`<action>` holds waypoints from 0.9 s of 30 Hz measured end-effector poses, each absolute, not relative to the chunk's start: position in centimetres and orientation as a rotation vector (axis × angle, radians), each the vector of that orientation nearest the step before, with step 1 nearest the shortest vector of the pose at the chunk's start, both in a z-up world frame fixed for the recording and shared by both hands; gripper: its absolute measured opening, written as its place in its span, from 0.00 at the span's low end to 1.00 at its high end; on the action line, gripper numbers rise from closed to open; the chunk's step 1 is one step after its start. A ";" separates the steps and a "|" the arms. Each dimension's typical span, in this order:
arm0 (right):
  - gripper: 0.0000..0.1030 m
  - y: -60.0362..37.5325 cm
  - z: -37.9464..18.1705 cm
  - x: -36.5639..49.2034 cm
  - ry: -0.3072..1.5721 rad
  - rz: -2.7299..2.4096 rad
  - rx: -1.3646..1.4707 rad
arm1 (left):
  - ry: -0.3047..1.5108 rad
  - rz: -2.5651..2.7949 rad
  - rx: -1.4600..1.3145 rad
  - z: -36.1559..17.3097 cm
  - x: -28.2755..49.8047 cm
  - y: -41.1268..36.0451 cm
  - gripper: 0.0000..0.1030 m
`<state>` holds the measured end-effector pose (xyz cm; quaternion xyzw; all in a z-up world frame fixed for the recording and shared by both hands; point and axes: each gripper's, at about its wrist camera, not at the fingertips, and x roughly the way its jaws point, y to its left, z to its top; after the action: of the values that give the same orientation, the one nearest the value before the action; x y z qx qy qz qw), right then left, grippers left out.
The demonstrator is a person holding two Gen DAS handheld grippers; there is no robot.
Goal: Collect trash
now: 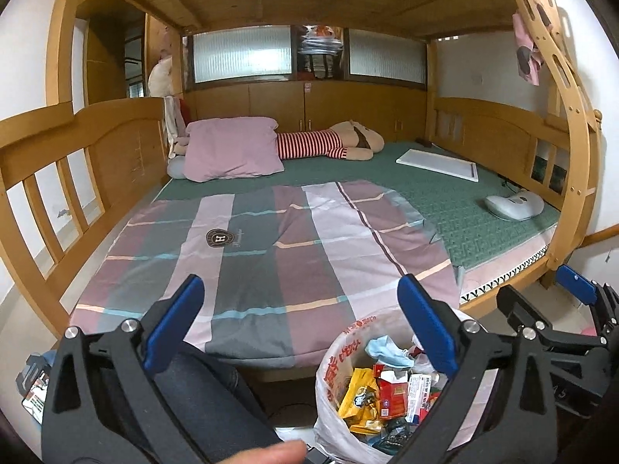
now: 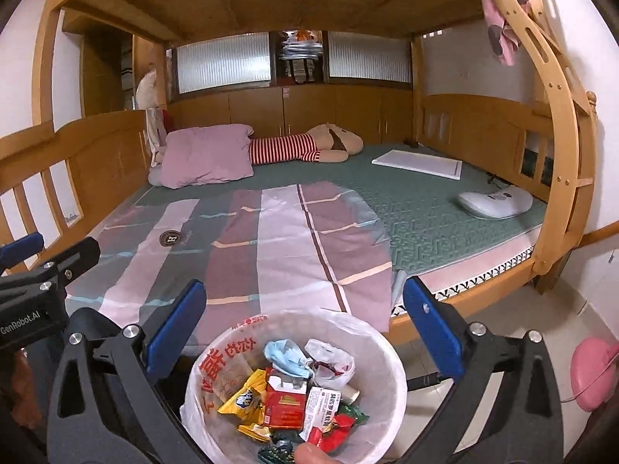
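Trash fills the white bag-lined bin [image 1: 390,382] in the left wrist view, just in front of the bunk bed [image 1: 309,232]; the left gripper [image 1: 301,309] hangs released and empty above the bin's near-left side, and the yellow snack wrapper [image 1: 358,394], red carton [image 1: 390,388] and crumpled blue mask [image 1: 387,350] look light, soft and crushable. From the right wrist view the bin [image 2: 387,355] sits directly under the right gripper [image 2: 305,309], also spread wide with nothing between its pads. Foil wrappers [image 2: 241,400] probably slip, so I would pinch them or the thin liner rim by a fold.
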<state>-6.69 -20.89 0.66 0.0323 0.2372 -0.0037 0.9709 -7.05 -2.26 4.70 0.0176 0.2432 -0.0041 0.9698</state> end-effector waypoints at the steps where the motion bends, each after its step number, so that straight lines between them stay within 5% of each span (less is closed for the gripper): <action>1: 0.97 -20.9 0.7 -6.7 0.480 -0.007 0.067 | 0.490 -0.008 0.034 4.7 -7.0 -2.2 0.97; 27: 0.97 -21.0 0.3 -6.1 0.513 -0.025 0.073 | 0.508 -0.018 0.033 4.3 -6.9 -2.1 0.97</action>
<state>-6.07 -20.95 0.26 0.0363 0.2538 -0.0123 0.9665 -6.93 -2.08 4.30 0.0164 0.2513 -0.0087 0.9677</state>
